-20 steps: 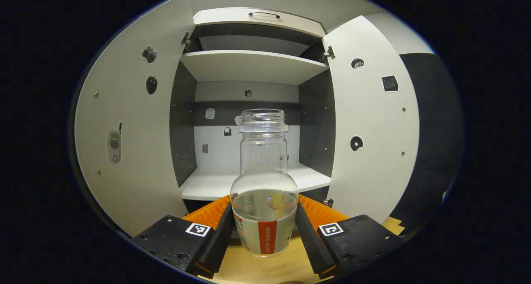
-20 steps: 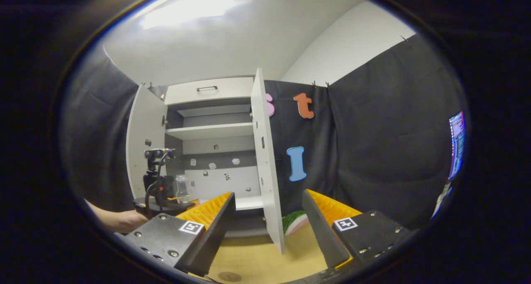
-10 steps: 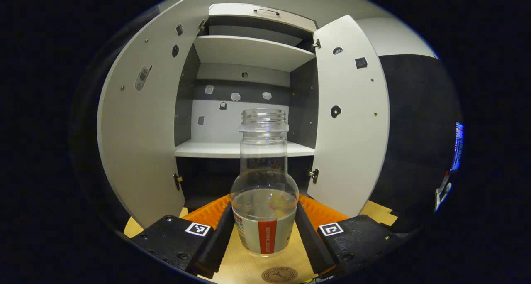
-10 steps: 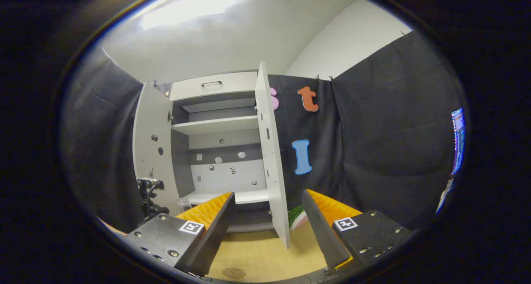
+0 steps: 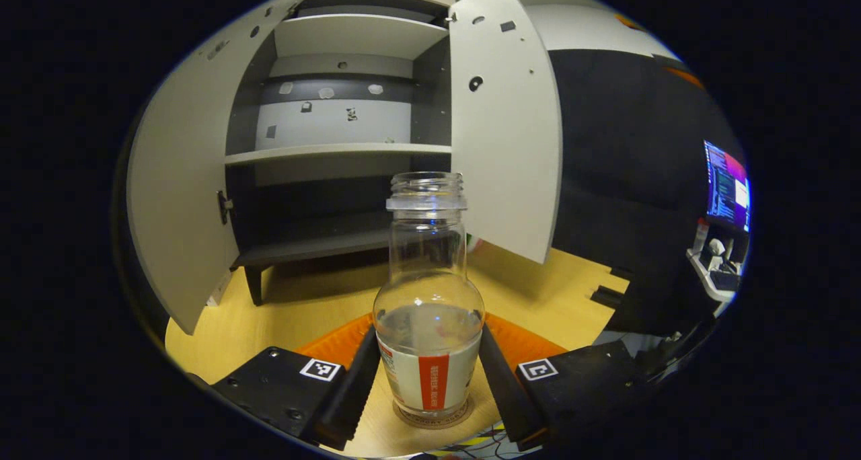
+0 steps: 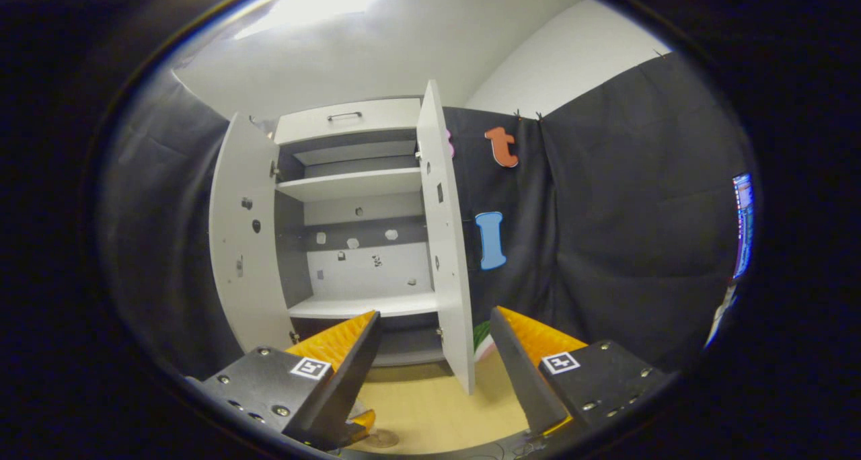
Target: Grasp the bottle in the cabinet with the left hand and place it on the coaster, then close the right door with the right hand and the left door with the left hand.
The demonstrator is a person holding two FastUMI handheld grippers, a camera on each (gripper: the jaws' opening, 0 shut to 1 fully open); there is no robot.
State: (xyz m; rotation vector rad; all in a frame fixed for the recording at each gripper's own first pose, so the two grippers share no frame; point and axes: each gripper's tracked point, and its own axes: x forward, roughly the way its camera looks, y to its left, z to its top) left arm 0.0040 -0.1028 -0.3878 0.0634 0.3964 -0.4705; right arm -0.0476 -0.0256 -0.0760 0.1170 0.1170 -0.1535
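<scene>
The left gripper, pinching the uncapped bottle, has lowered it onto the coaster at 6 o'clock — the right gripper stays spread, both cabinet doors open.

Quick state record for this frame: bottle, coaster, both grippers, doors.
bottle: clear, uncapped, upright, base over the coaster
coaster: round, under the bottle's base, on the wooden tabletop
left gripper: shut on the bottle
right gripper: open, holding nothing, aimed toward the cabinet
right door: open
left door: open
shelves: bare
</scene>
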